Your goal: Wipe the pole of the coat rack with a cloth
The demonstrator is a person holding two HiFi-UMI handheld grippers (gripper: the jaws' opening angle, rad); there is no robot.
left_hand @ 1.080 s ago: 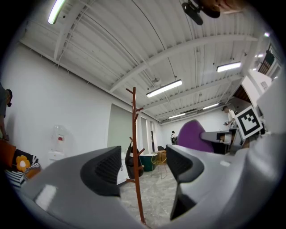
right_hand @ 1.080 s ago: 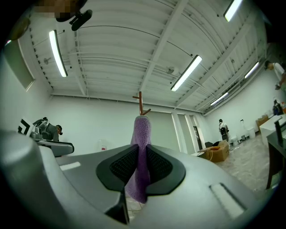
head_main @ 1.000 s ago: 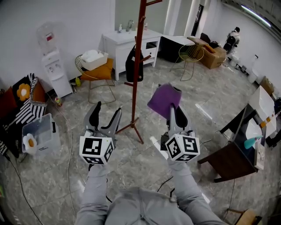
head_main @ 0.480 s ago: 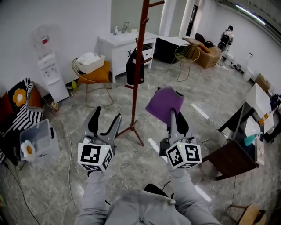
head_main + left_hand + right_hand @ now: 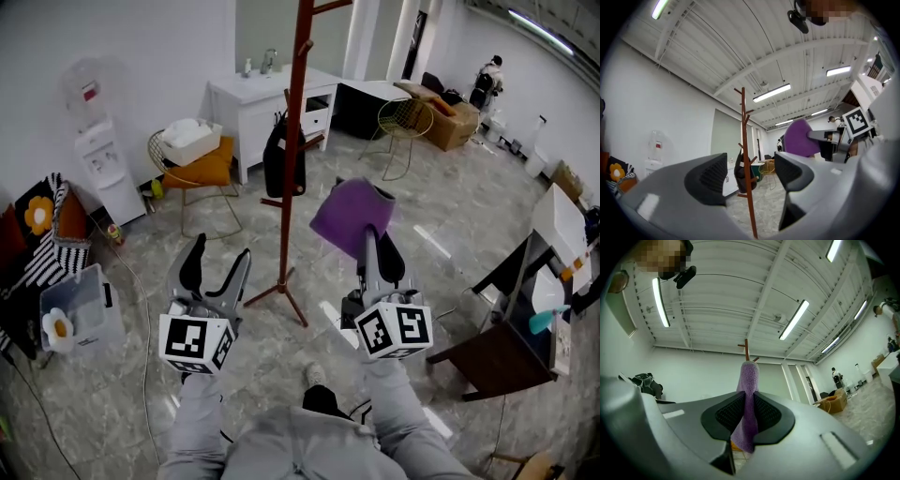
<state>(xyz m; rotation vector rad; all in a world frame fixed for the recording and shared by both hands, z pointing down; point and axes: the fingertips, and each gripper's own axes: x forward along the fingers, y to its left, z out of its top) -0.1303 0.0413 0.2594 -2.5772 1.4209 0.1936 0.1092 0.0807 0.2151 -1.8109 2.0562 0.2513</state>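
A tall red-brown coat rack pole (image 5: pixel 292 141) rises from three splayed feet on the marble floor, with a black bag (image 5: pixel 282 157) hung on a side peg. My right gripper (image 5: pixel 377 246) is shut on a purple cloth (image 5: pixel 351 212), held up just right of the pole and not touching it. In the right gripper view the cloth (image 5: pixel 748 404) is pinched between the pads, with the pole's top (image 5: pixel 746 349) showing above it. My left gripper (image 5: pixel 213 267) stands open and holds nothing, left of the pole's base. The left gripper view shows the pole (image 5: pixel 746 173) between its jaws.
An orange wire chair (image 5: pixel 201 173) with a white basket stands behind the rack on the left, beside a white sink cabinet (image 5: pixel 259 98) and a water dispenser (image 5: pixel 101 167). A plastic bin (image 5: pixel 75 305) sits at left. A dark table (image 5: pixel 506 333) stands at right.
Both grippers have shifted slightly with the person stepping nearer the rack. The left gripper has dropped a little lower and left. The cloth stays pinched in the right gripper.
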